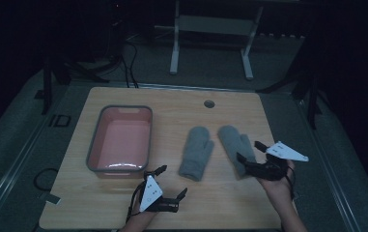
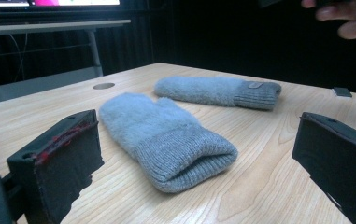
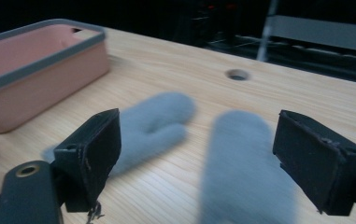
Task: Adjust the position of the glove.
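Two grey knitted mittens lie side by side on the wooden table. The left mitten [image 1: 196, 152] [image 2: 166, 135] [image 3: 152, 126] points its ribbed cuff at my left gripper [image 1: 172, 181] [image 2: 199, 140], which stands open near the table's front edge, a short way from the cuff. The right mitten [image 1: 232, 140] [image 2: 213, 91] [image 3: 243, 172] lies partly under my right gripper [image 1: 250, 151] [image 3: 203, 140]. That gripper hovers over the mitten's cuff end with its jaws wide apart and nothing pressed between them.
A pink bin with a grey rim [image 1: 94, 145] [image 3: 40, 60] stands empty at the left of the table. A round cable hole [image 1: 209, 104] sits near the far edge. A white desk frame [image 1: 174, 48] stands beyond in the dark room.
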`<state>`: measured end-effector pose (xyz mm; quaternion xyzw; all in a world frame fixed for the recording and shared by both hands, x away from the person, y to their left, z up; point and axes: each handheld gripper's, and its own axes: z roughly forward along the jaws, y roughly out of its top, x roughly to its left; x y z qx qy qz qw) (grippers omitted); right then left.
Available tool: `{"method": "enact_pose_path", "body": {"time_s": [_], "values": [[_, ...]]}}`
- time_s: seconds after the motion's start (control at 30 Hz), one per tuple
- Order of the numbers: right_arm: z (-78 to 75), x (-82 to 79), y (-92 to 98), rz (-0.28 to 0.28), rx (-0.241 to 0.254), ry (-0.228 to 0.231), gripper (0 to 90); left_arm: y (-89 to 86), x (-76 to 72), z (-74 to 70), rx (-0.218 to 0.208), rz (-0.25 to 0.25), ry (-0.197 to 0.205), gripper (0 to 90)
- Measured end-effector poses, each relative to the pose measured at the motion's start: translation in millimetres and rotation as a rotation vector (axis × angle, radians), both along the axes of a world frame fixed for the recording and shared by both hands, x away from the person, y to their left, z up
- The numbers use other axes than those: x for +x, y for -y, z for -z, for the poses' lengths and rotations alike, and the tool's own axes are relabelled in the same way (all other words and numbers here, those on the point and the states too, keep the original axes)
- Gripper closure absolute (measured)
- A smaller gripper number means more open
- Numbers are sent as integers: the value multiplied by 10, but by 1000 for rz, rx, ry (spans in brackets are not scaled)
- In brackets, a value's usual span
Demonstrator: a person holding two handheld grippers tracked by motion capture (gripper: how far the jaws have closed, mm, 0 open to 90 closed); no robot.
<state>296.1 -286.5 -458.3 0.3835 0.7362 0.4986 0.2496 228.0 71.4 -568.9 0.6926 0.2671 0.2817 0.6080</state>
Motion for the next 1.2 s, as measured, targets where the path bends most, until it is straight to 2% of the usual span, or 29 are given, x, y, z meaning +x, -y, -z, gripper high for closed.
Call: {"method": "enact_pose_path", "body": {"time_s": [0.03,0.2,0.4,0.5,0.7,0.93,1.0,1.1,1.2], "values": [[14,55,-108,-40,-2,-16,170,0,0,0,1,0,1,12],[111,272,-520,-99,-41,-34,233,-2,1,0,0,2,0,12],[218,548,-874,-159,-35,-98,280,-3,1,0,-1,2,0,12],[311,660,-1036,-167,-45,-123,298,-4,3,0,-2,2,-1,12],[611,848,-1277,-134,-87,-174,327,-1,1,0,-1,1,0,12],[928,992,-1402,-81,-197,-251,264,-1,0,0,-1,4,0,13],[993,1023,-1403,-99,-241,-288,281,-2,0,0,-1,5,-1,13],[974,1045,-1361,-143,-252,-295,415,-1,1,0,-3,4,-3,12],[959,1038,-1363,-189,-253,-297,589,0,-1,0,-1,3,-2,13]]}}
